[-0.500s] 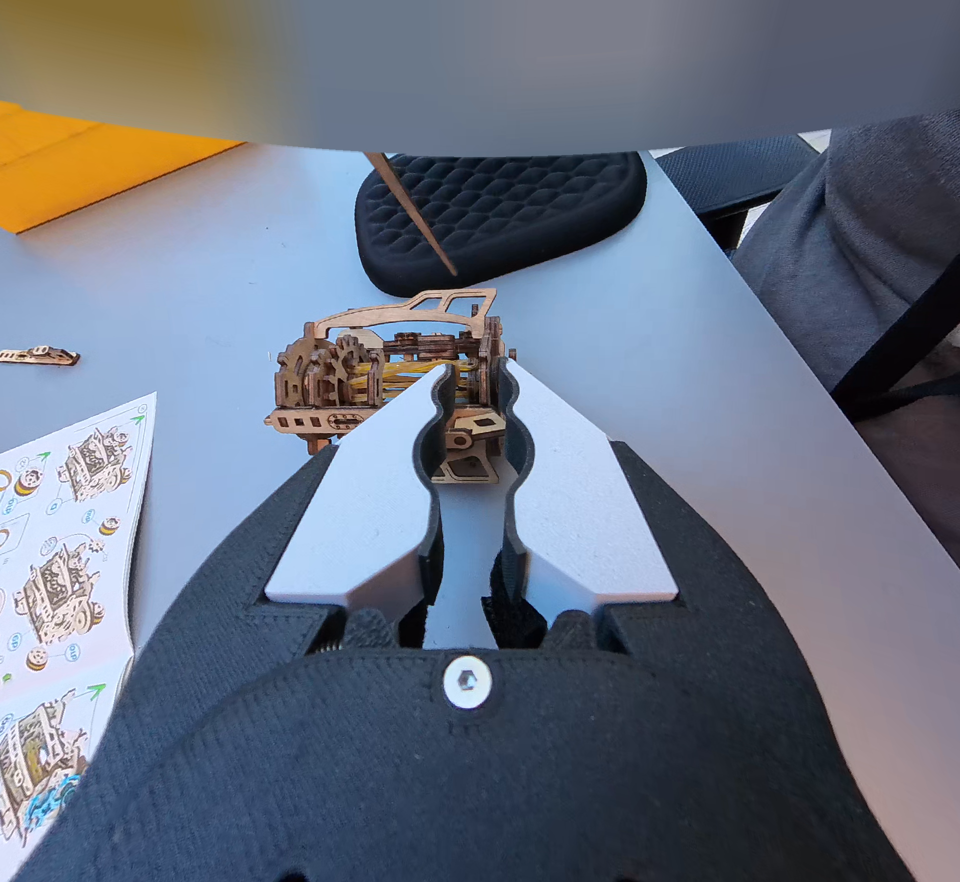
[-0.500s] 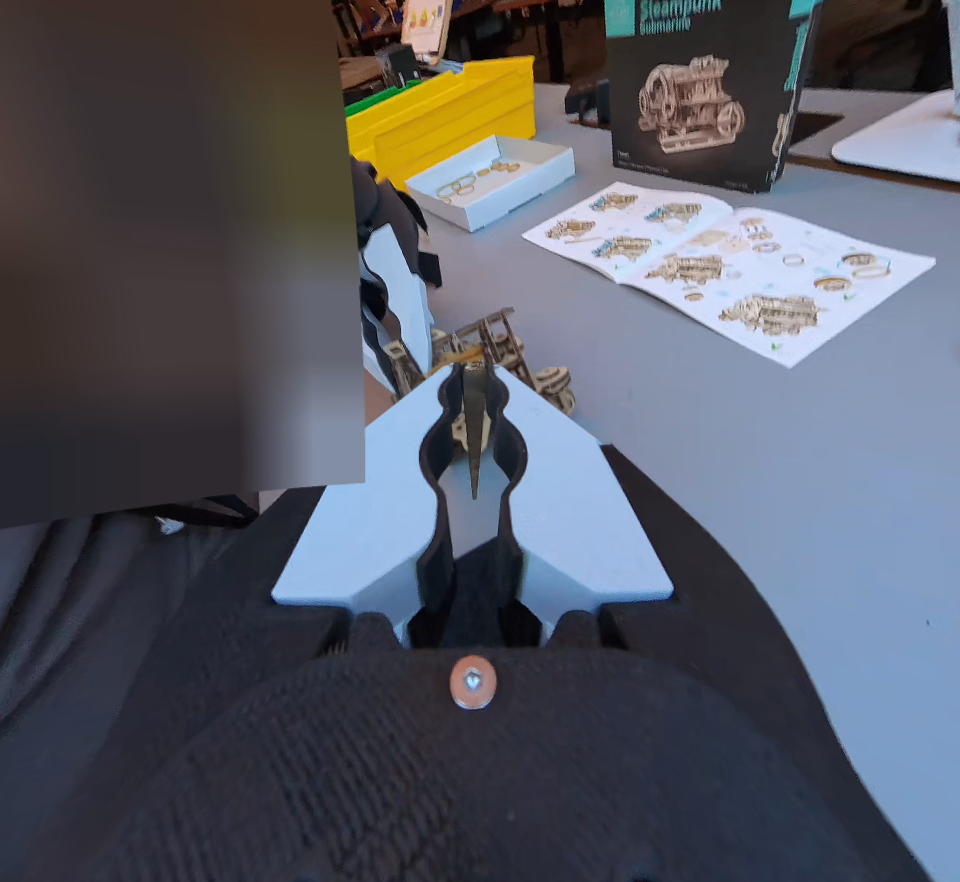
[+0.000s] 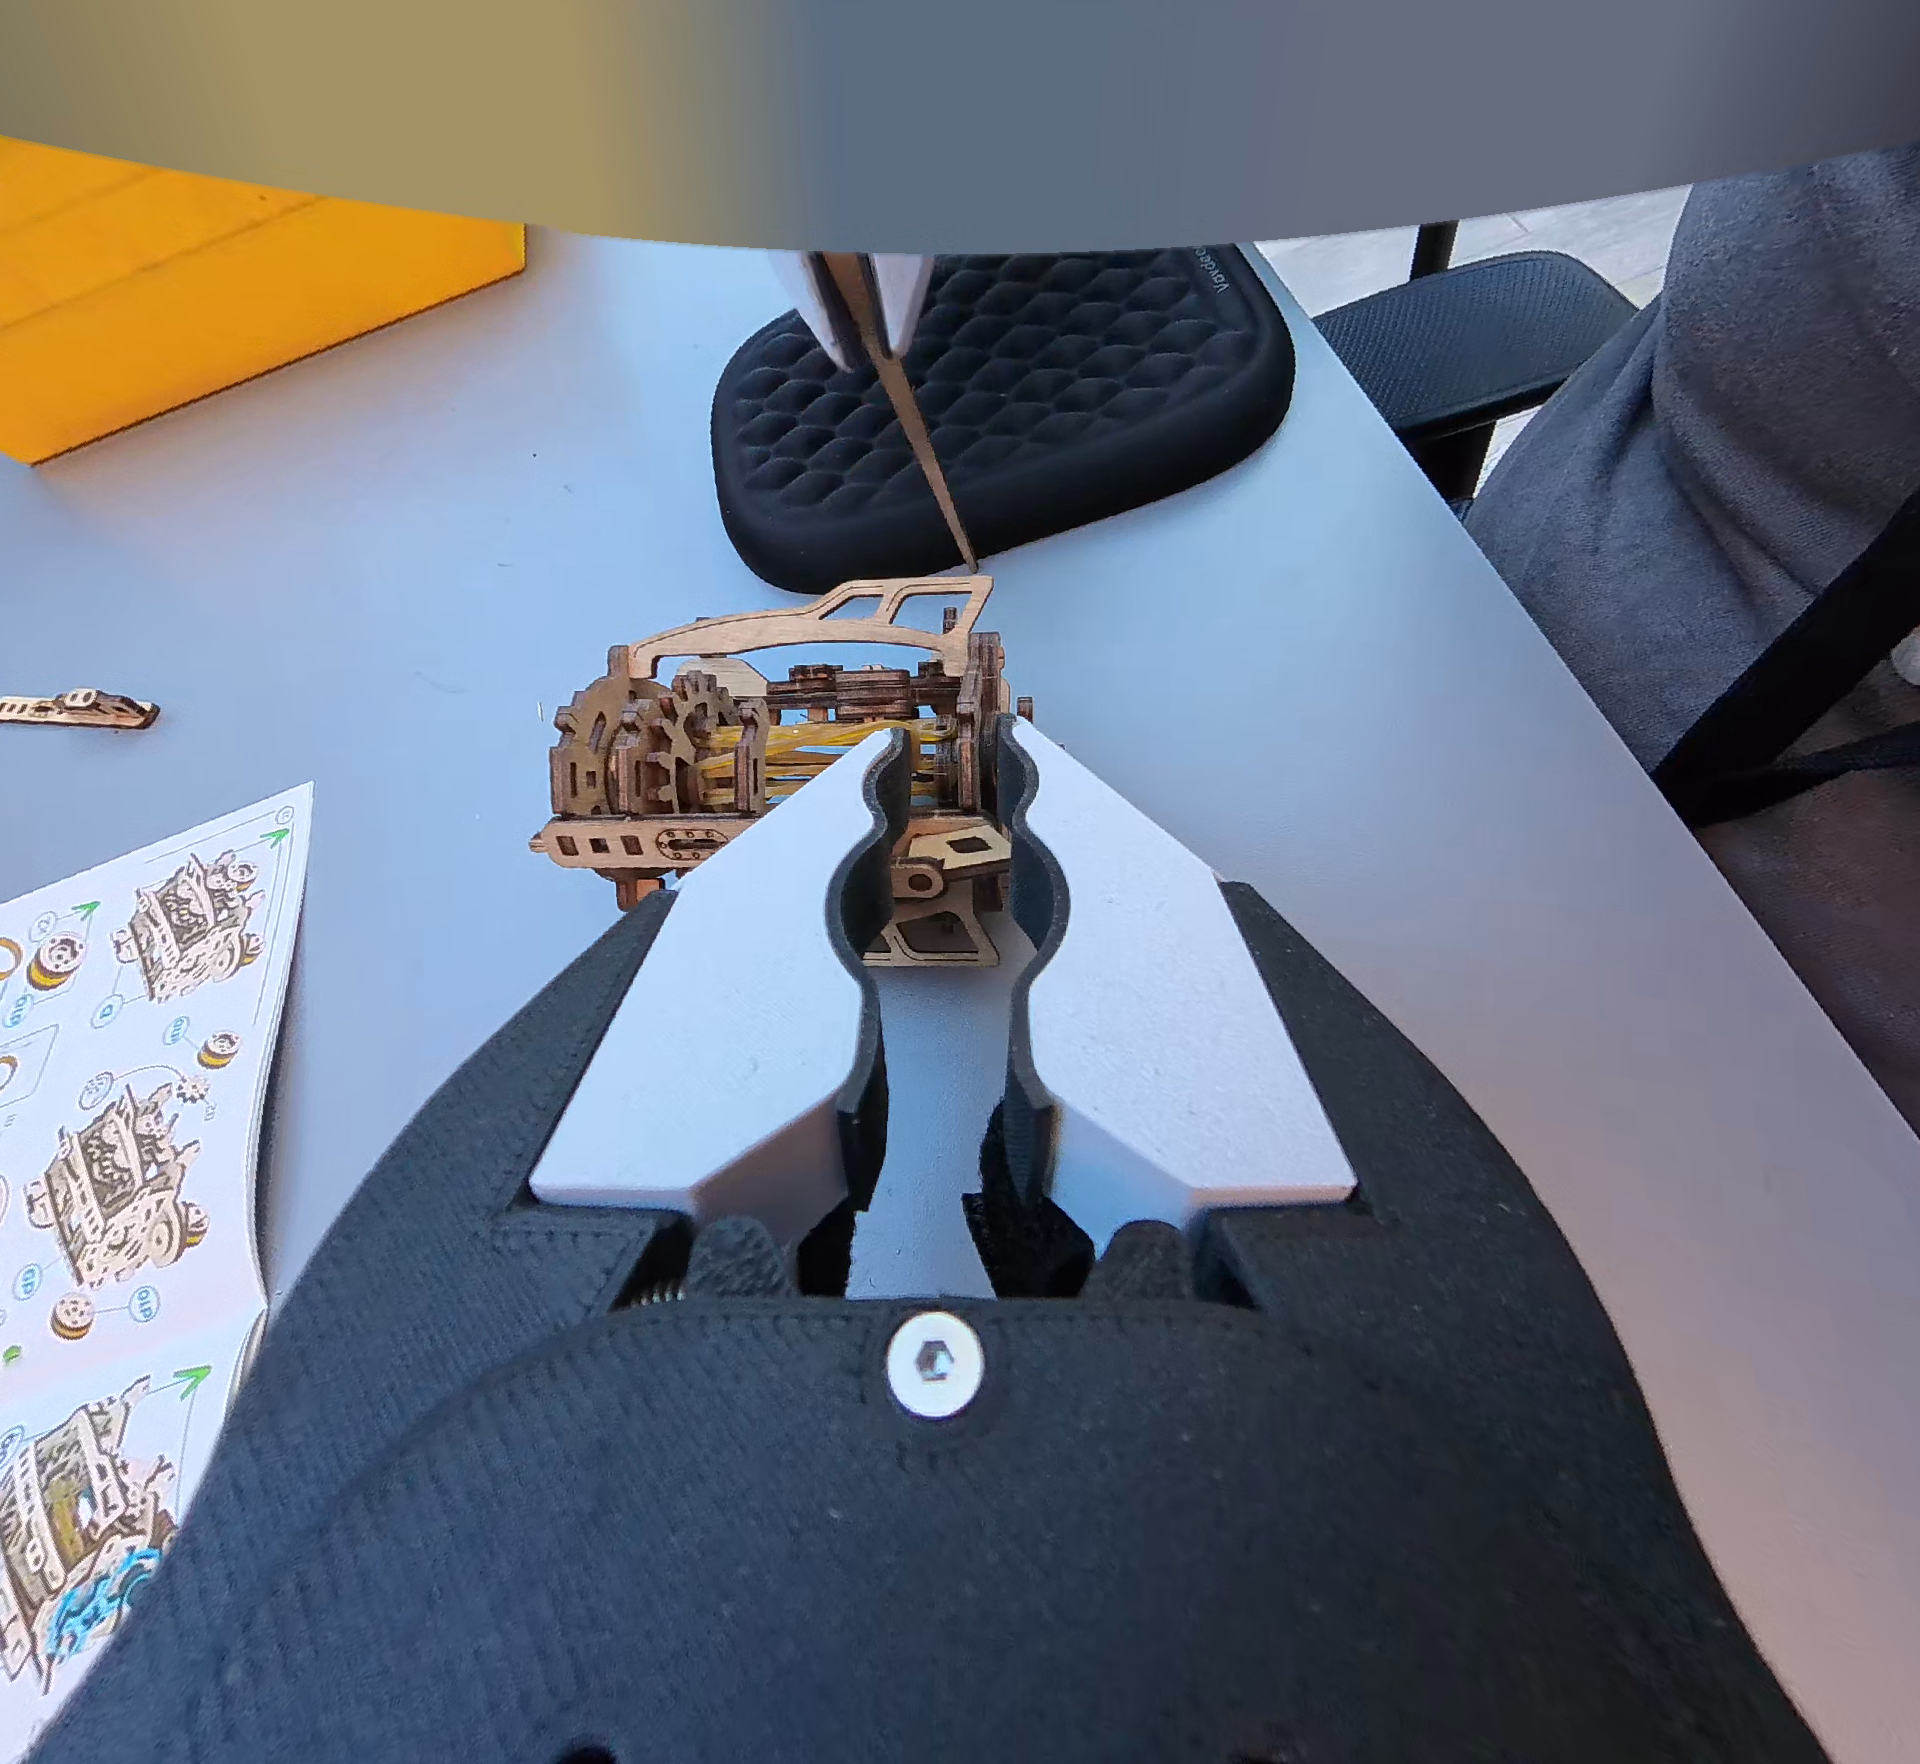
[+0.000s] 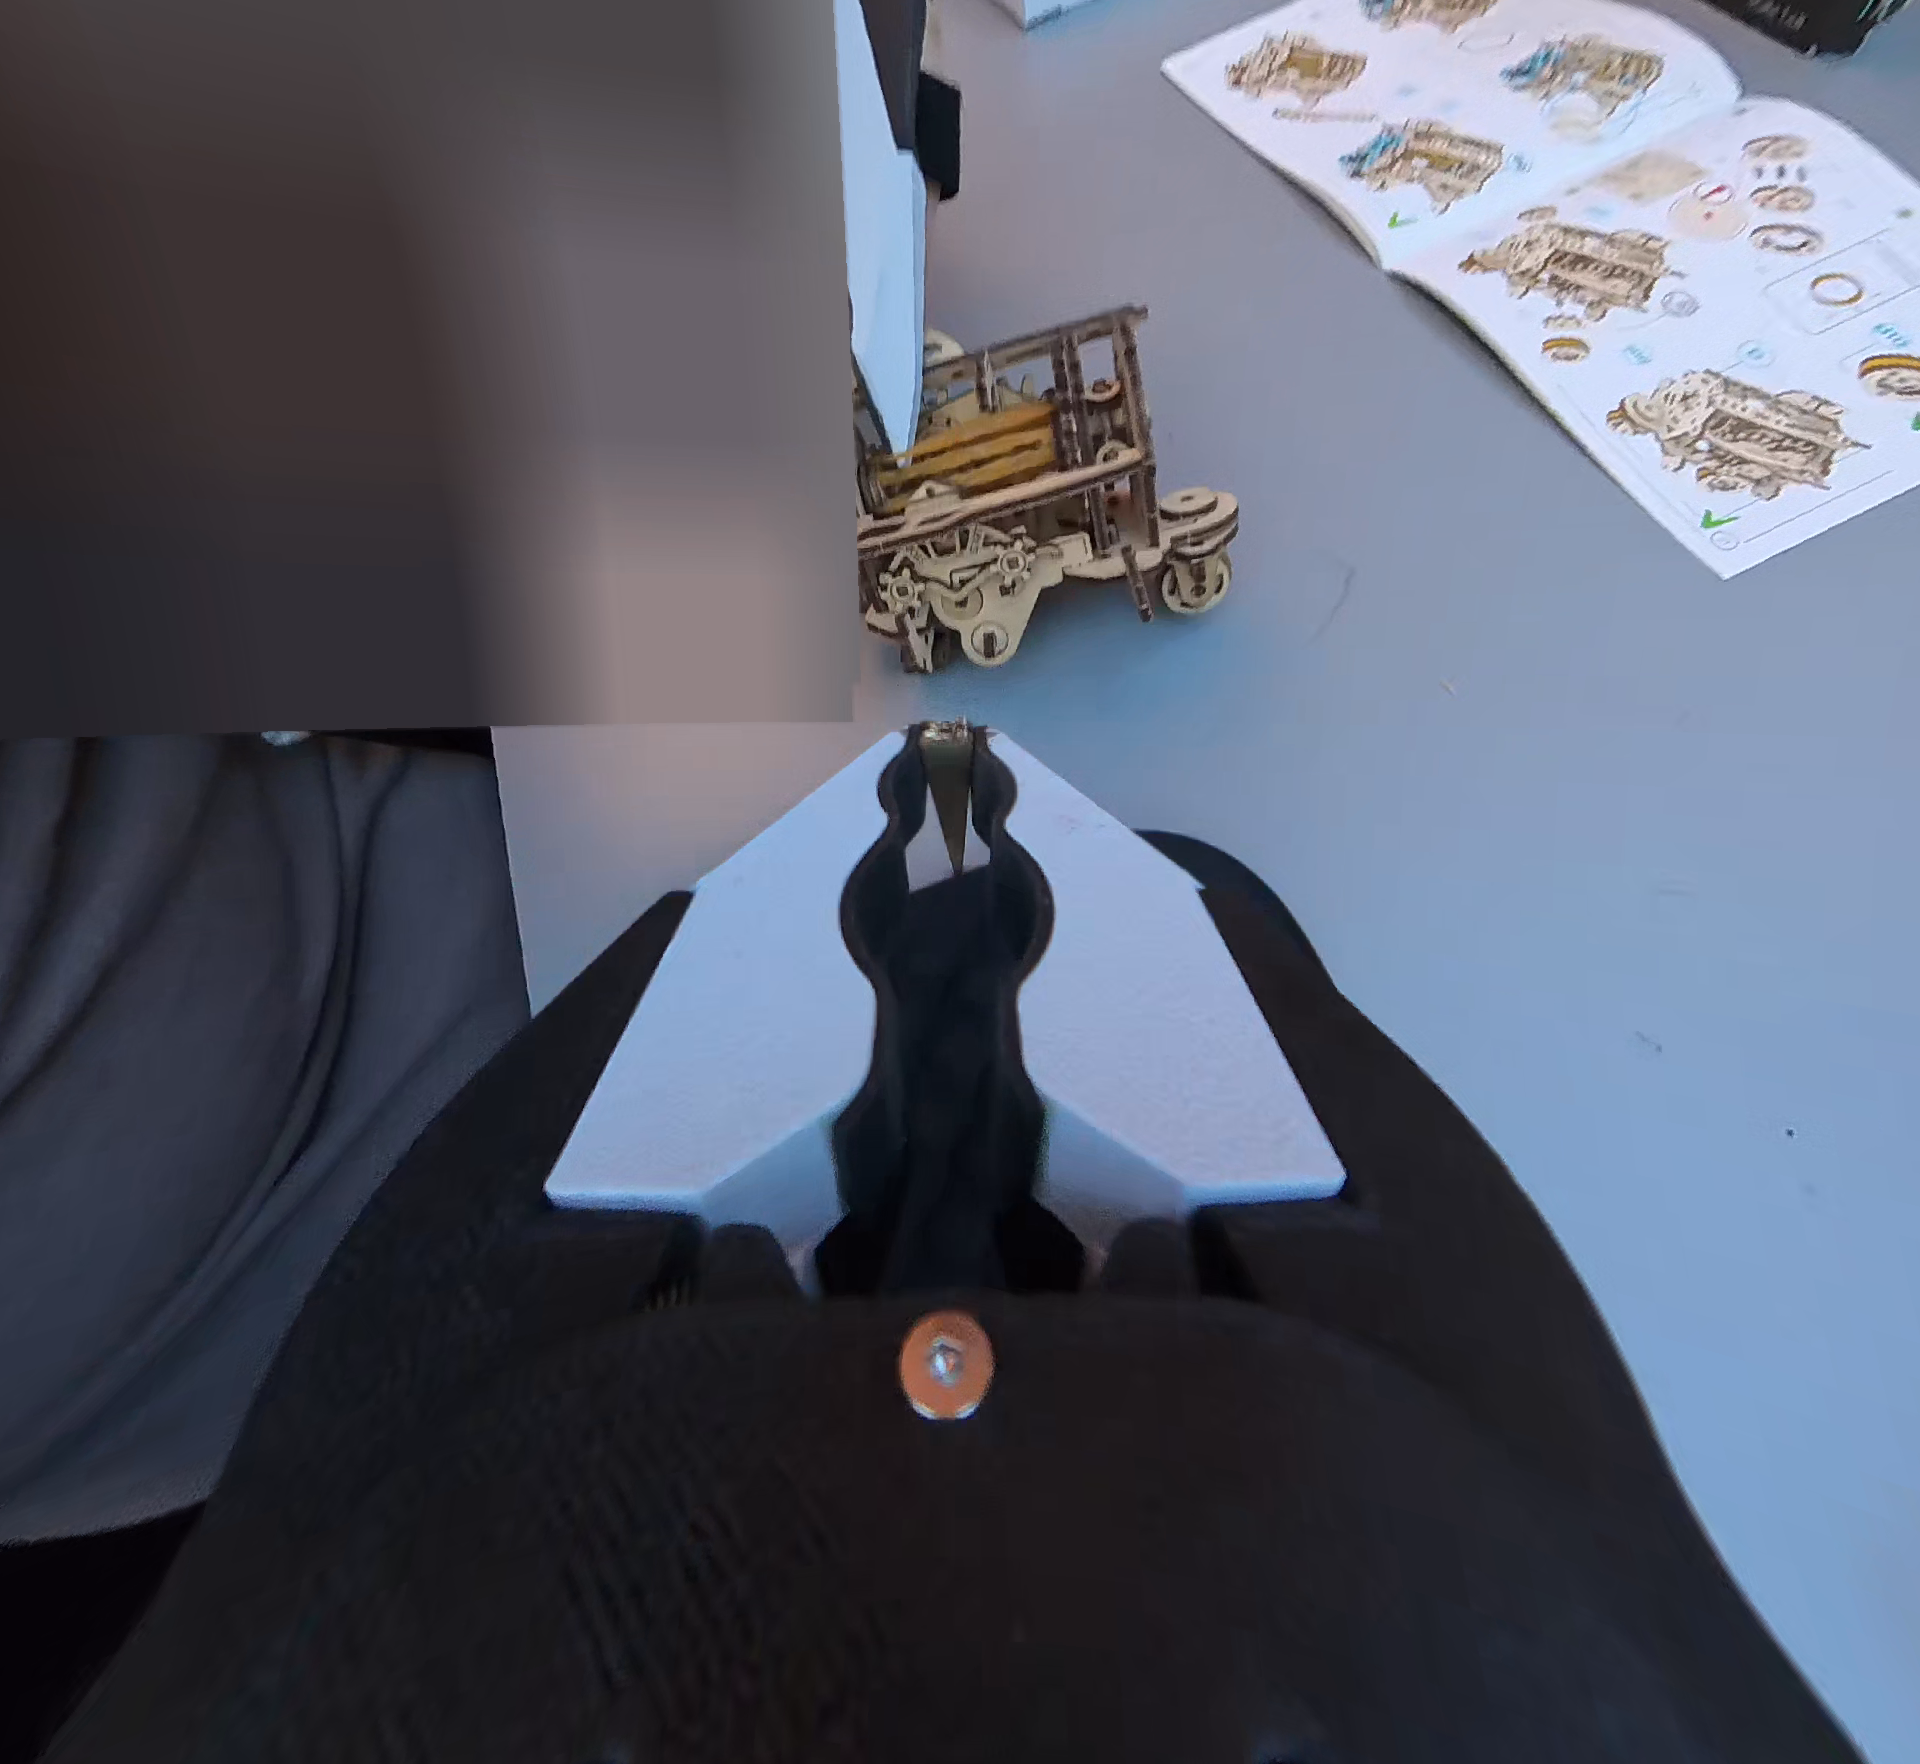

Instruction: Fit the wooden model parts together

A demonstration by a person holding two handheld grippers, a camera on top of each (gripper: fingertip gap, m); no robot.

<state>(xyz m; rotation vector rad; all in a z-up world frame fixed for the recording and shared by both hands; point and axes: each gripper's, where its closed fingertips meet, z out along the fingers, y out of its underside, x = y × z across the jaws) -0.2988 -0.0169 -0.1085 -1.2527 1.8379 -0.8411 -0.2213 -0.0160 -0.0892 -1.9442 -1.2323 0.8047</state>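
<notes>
While the wooden model [image 3: 790, 769] sits on the grey table [image 3: 1299, 779] with its right end pinched in the left hand-held gripper [image 3: 951, 758], the change from half a second ago is all on the right side. The right hand-held gripper [image 4: 948, 735] has backed off and lifted: in the right wrist view the model [image 4: 1039, 488] was jammed up against its fingertips, now it sits clear ahead with bare table between. In the left wrist view the thin wooden strip [image 3: 920, 447] now hangs nearly upright from the right gripper's tips, lower point just above the model's top frame at the right end; earlier it came in lower on a slant.

- Left gripper: jaws part-closed on the model's end, holding it steady; the model has not shifted on the table.
- Right gripper: jaws nearly closed, clamped on the strip [image 4: 951, 810], which runs edge-on between the fingers.

Reads as a re-line-up, not a seated part: the strip is free, not yet in any slot. Likely next move is a straight drop into the frame's right end. Which slot it goes into cannot be told.

Around it: instruction booklet [image 3: 135, 1143] to the left, a loose wooden piece [image 3: 78, 708], a black honeycomb pad [image 3: 1039, 405] behind, a yellow bin [image 3: 208, 291] at far left.
</notes>
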